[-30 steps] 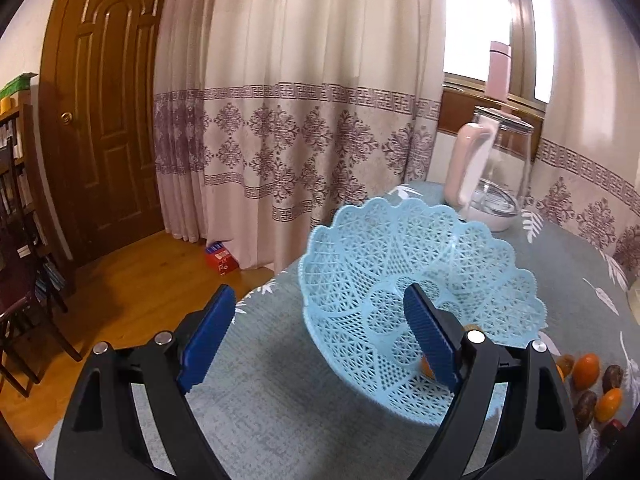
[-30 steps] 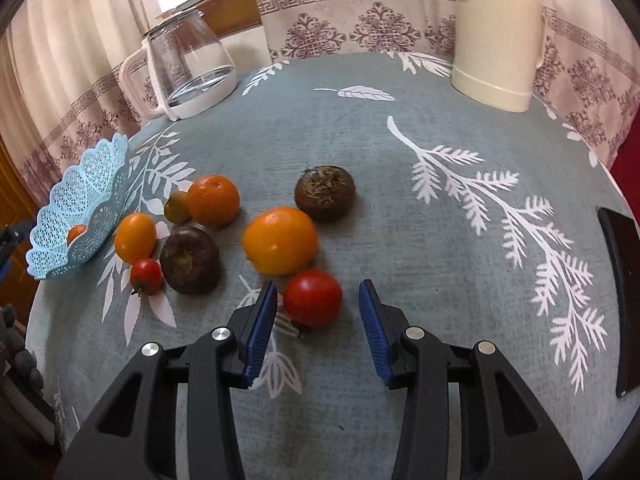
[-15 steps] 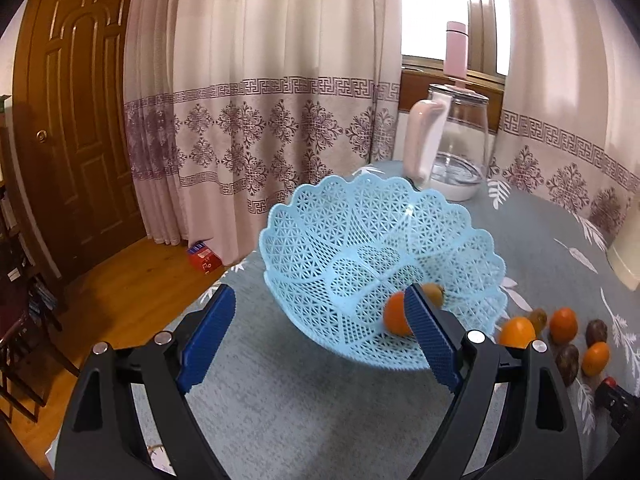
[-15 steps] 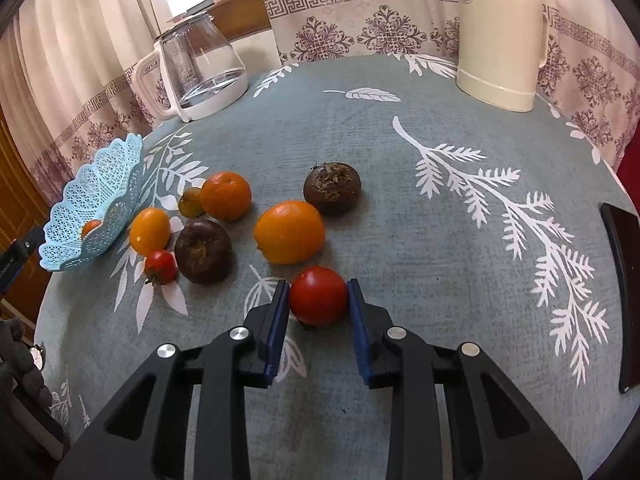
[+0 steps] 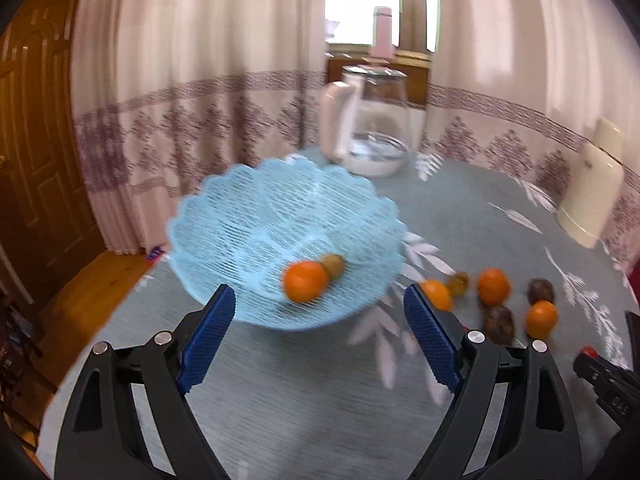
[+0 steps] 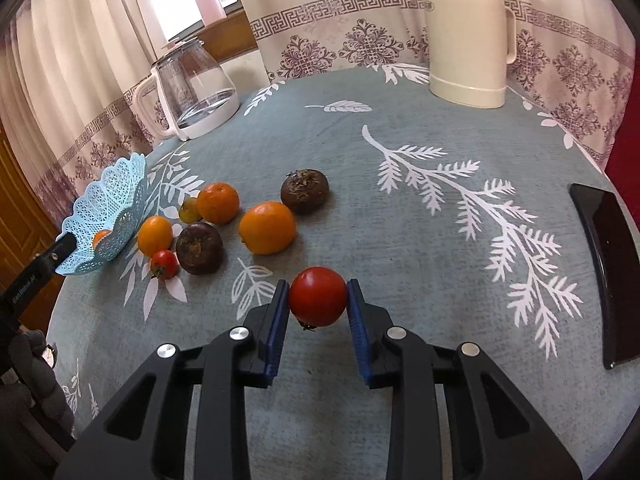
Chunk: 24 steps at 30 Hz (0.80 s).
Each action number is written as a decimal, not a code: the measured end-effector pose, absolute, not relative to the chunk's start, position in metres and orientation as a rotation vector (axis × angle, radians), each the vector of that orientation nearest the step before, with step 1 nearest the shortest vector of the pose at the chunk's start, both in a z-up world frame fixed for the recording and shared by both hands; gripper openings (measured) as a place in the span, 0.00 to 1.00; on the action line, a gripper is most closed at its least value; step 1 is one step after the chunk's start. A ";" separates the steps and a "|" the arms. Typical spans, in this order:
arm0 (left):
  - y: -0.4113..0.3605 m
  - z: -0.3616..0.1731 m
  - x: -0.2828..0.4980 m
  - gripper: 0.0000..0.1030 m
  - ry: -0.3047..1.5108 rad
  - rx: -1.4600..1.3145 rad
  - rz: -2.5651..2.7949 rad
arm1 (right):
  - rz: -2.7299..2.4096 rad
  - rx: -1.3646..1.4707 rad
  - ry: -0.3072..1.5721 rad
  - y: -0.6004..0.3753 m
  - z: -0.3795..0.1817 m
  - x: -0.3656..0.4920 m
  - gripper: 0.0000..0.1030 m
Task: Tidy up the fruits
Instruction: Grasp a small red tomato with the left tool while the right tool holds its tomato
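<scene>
Right gripper (image 6: pixel 318 300): jaws pinching round red tomato (image 6: pixel 318 296), blue pads pressed on both sides, fruit raised just above grey leaf-print tablecloth (image 6: pixel 400 208).

Left gripper (image 5: pixel 316 332): jaws spread wide, empty, near light blue perforated plastic basket (image 5: pixel 280 220). View blurred.

Basket contents: 1 orange citrus fruit (image 5: pixel 306 281) touching 1 small greenish-brown fruit (image 5: pixel 333 265).

Loose on cloth, between basket and held tomato: 3 orange citrus fruits, largest (image 6: pixel 267 227) nearest; 2 dark brown round fruits, far one (image 6: pixel 305 191), near one (image 6: pixel 199 248); 1 small red tomato (image 6: pixel 164 264); 1 small yellowish fruit (image 6: pixel 189 210).

Far left: glass kettle with white handle (image 6: pixel 192 88). Far right: cream thermos jug (image 6: pixel 466 40). Right edge: black flat device (image 6: pixel 604 272).
</scene>
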<state>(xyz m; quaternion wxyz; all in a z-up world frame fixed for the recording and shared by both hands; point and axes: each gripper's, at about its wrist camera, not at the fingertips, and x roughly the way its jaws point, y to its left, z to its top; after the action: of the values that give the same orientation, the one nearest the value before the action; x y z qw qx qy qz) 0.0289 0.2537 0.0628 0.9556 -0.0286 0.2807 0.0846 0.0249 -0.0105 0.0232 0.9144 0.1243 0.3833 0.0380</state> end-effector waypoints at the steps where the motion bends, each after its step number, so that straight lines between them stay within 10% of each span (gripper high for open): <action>1: 0.248 0.061 0.029 0.85 0.580 -0.055 0.155 | 0.080 0.260 0.791 -0.012 0.022 0.025 0.28; 24: 0.192 0.009 0.071 0.55 0.827 -0.058 -0.143 | 0.126 0.322 0.804 -0.018 0.010 0.024 0.28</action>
<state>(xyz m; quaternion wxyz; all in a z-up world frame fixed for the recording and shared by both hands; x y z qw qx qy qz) 0.0713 0.1916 0.0085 0.9129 -0.0281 0.4012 -0.0694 0.0238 -0.0180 0.0101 0.9058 0.1561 0.3893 0.0611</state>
